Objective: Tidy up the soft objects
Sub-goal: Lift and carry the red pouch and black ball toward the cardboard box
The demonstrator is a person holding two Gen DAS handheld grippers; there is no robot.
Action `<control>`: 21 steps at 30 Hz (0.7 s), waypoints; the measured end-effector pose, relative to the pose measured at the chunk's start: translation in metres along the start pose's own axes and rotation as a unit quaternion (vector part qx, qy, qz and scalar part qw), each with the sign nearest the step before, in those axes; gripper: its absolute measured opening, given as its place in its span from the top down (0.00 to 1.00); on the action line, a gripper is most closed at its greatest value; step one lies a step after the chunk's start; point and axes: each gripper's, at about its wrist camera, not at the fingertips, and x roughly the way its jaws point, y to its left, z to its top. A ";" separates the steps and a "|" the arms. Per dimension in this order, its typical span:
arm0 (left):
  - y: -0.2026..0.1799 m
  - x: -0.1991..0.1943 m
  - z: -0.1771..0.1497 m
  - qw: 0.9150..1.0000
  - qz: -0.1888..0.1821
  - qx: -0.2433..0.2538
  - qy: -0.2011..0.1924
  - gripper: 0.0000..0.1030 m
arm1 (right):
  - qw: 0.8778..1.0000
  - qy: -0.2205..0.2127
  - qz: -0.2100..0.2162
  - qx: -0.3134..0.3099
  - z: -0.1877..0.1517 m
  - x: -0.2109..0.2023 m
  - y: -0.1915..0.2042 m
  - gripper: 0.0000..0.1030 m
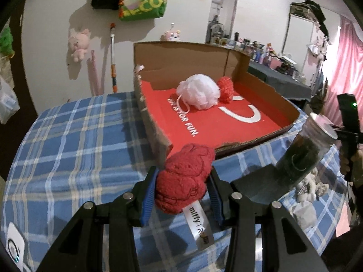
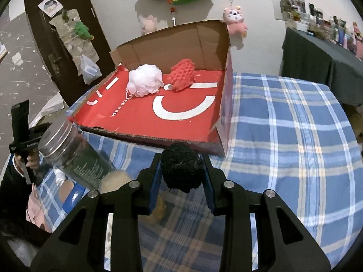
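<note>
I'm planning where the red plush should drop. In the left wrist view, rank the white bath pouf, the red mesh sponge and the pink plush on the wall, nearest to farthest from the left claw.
1. White bath pouf: in the cardboard box, ahead of the left claw.
2. Red mesh sponge: just right of the pouf, slightly deeper in.
3. Pink plush: hanging on the wall, upper left.
</note>
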 end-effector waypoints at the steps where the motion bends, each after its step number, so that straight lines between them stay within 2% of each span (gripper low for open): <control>1: -0.001 0.000 0.004 1.000 -0.003 0.004 -0.002 0.56 | 1.000 0.001 0.005 0.001 0.002 0.001 -0.001 0.69; 10: -0.014 0.009 0.029 0.999 -0.024 0.035 0.001 0.56 | 0.999 0.015 0.029 -0.011 0.024 0.016 0.006 0.69; 16: -0.018 0.022 0.051 0.999 -0.033 0.021 0.004 0.56 | 0.999 0.012 0.031 -0.025 0.051 0.028 0.018 0.69; 21: -0.022 0.036 0.078 1.000 -0.023 0.004 0.002 0.56 | 0.999 0.020 0.008 -0.035 0.081 0.050 0.027 0.69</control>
